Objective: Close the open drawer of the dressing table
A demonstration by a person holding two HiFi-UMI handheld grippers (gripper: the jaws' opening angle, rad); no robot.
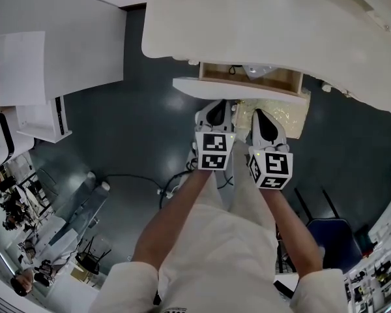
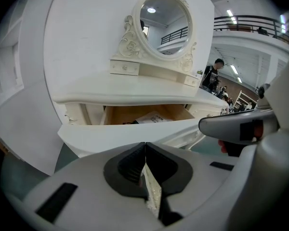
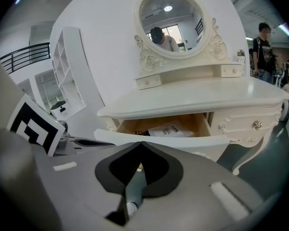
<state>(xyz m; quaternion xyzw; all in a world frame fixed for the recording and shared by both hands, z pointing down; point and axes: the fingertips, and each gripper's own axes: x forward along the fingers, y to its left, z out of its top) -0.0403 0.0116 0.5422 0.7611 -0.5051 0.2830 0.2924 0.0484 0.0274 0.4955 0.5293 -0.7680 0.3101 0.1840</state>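
The white dressing table (image 1: 260,18) stands ahead of me with its middle drawer (image 1: 250,78) pulled out; a printed paper (image 3: 171,130) lies inside on the wooden bottom. The drawer's white front (image 2: 135,134) faces me. My left gripper (image 1: 215,113) and right gripper (image 1: 264,125) are side by side just short of that front, not touching it. Both are shut and hold nothing; the left jaws (image 2: 144,150) and right jaws (image 3: 140,147) meet at their tips. An oval mirror (image 3: 171,18) tops the table.
A white shelf unit (image 1: 42,119) stands to the left. Cables (image 1: 173,181) lie on the dark floor, and a blue chair (image 1: 329,230) is at the lower right. A person (image 3: 265,42) stands beyond the table's right end. A glittery mat (image 1: 277,113) lies under the drawer.
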